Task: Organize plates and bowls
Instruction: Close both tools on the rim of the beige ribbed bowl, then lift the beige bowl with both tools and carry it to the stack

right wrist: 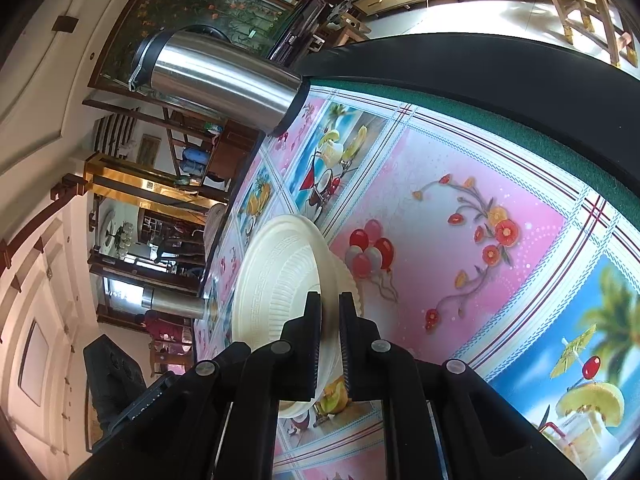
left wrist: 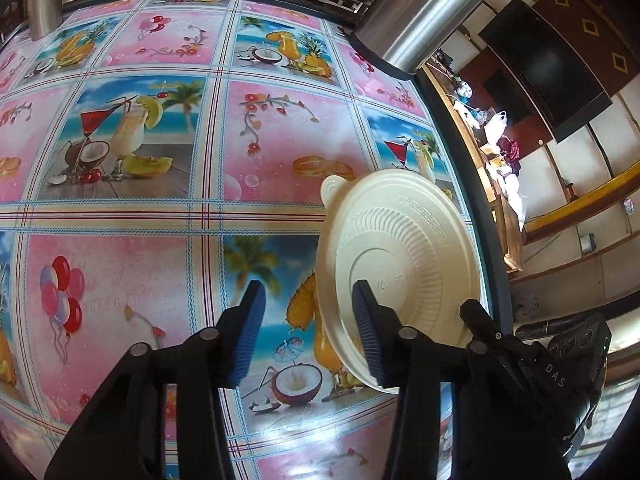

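1. Between the fingers of your right gripper [right wrist: 330, 344] sits the rim of the cream plate [right wrist: 280, 280]; the two pads are pinching it, and the plate stands tilted on edge, lifted off the table [right wrist: 460, 220]. Keep this pinch firm, because the rim is thin and I judge it can slip or turn.
2. Your left gripper [left wrist: 308, 332] has its fingers spread apart and holds nothing; the plate [left wrist: 404, 248] shows its underside just beside the right finger [left wrist: 366, 332]. Keep this gripper out of the way, or use it only to steady the far edge.
3. Level the plate before you set it down; no stack or bowl is visible, so I cannot tell the target.
4. Farther off stands the steel thermos [right wrist: 220, 76] near the table edge; swing the plate well apart from it.
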